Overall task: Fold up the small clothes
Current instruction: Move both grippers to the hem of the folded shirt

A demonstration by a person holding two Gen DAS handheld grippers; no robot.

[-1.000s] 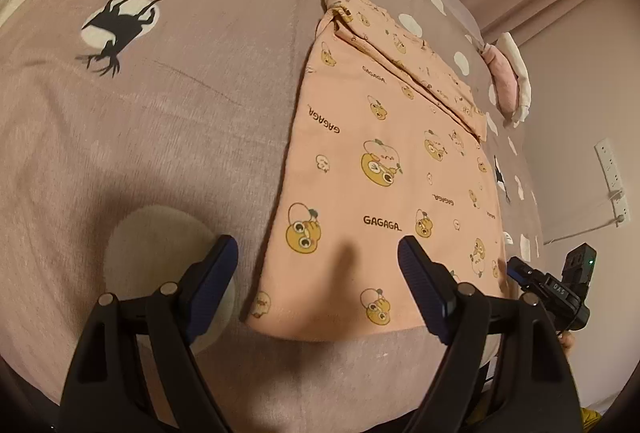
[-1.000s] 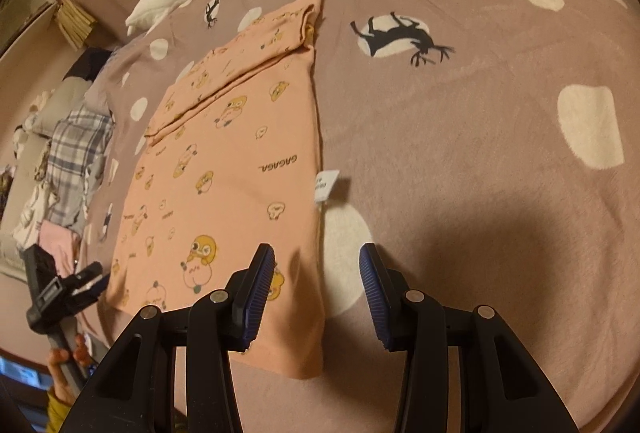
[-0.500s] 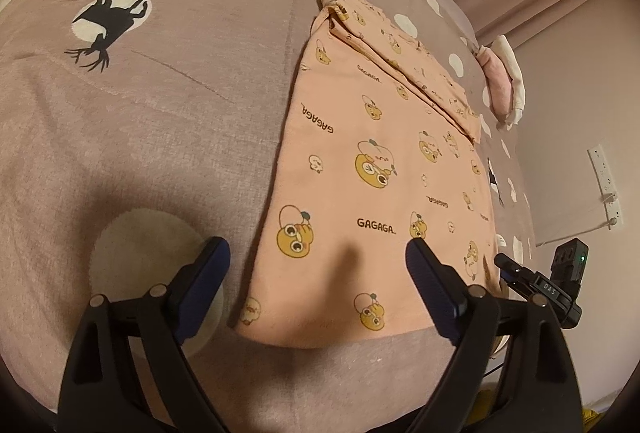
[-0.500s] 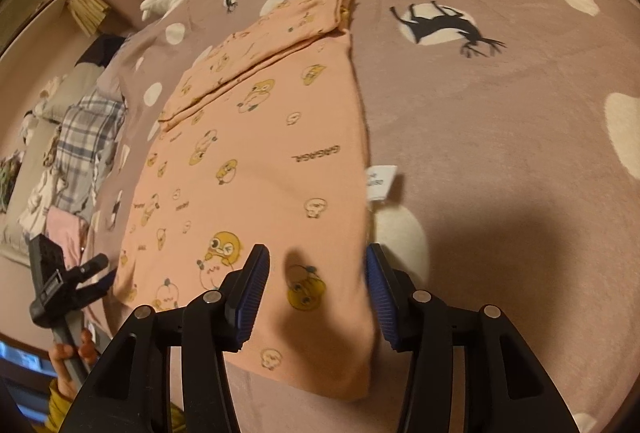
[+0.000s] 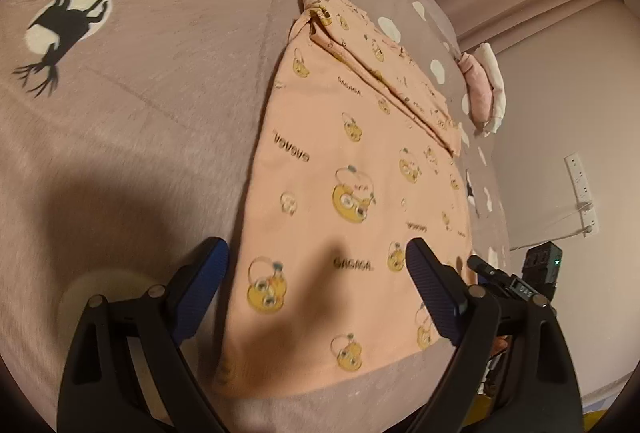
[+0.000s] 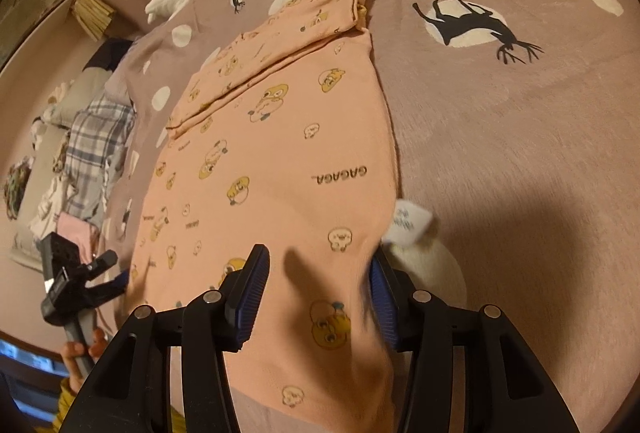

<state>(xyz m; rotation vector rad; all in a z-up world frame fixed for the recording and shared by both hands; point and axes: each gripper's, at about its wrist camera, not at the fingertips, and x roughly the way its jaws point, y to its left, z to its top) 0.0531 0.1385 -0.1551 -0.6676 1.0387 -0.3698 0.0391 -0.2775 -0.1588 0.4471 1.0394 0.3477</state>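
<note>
— Lying flat on the bed (image 5: 132,137), which way does the peach garment (image 5: 352,201) run?
— Lengthwise away from both cameras, folded band at the far end. Left gripper (image 5: 316,293) fingers have just spread wider; right gripper (image 6: 316,297) fingers half apart, neither pinching cloth.

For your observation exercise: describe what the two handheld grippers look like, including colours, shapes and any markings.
Both the left gripper and the right gripper have black plastic frames with triangular cut-outs and silver round fasteners. Their fingers carry dark blue ribbed pads. Seen from the side, the right gripper shows a small green light and a white-lettered label. A yellow sleeve edge shows.
</note>
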